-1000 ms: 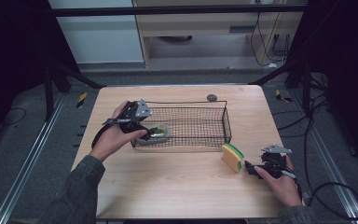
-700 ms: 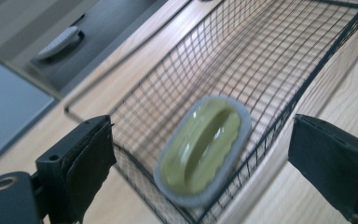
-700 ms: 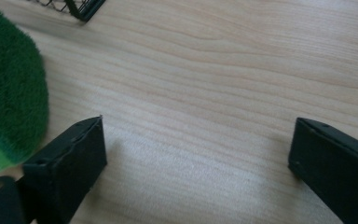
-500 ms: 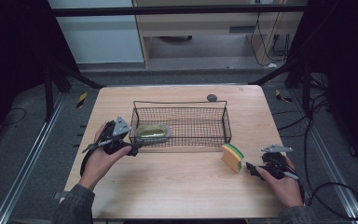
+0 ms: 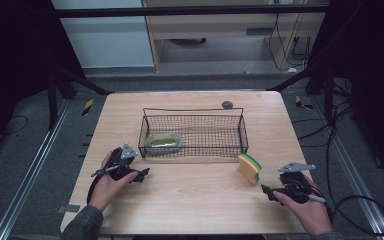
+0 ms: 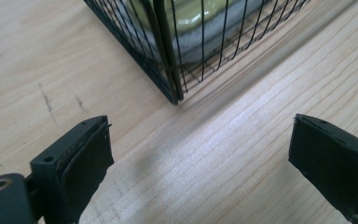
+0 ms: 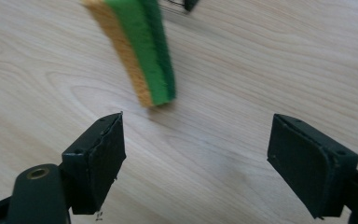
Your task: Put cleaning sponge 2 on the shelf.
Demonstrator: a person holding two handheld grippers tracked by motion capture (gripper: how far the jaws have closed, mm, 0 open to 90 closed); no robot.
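A: Sponge (image 5: 249, 168) stands on edge on the table (image 5: 195, 200), just outside the wire basket (image 5: 194, 134). Right gripper (image 7: 196, 154) near it, jaws spread but just been closing, nothing btwn them.

B: Left gripper (image 6: 200, 154) spread too, empty, by the basket corner. Re-open the right, straddle the sponge's faces w/ pads flat, then squeeze.

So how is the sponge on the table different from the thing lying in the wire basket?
The sponge stands on edge on the bare table, outside the wire basket; the pale green dish lies flat inside the basket, at its left end. The sponge is a block layered yellow and green; the dish is rounded, glossy and one pale colour. The sponge sits nearer the right claw, the dish nearer the left claw. Neither is held.
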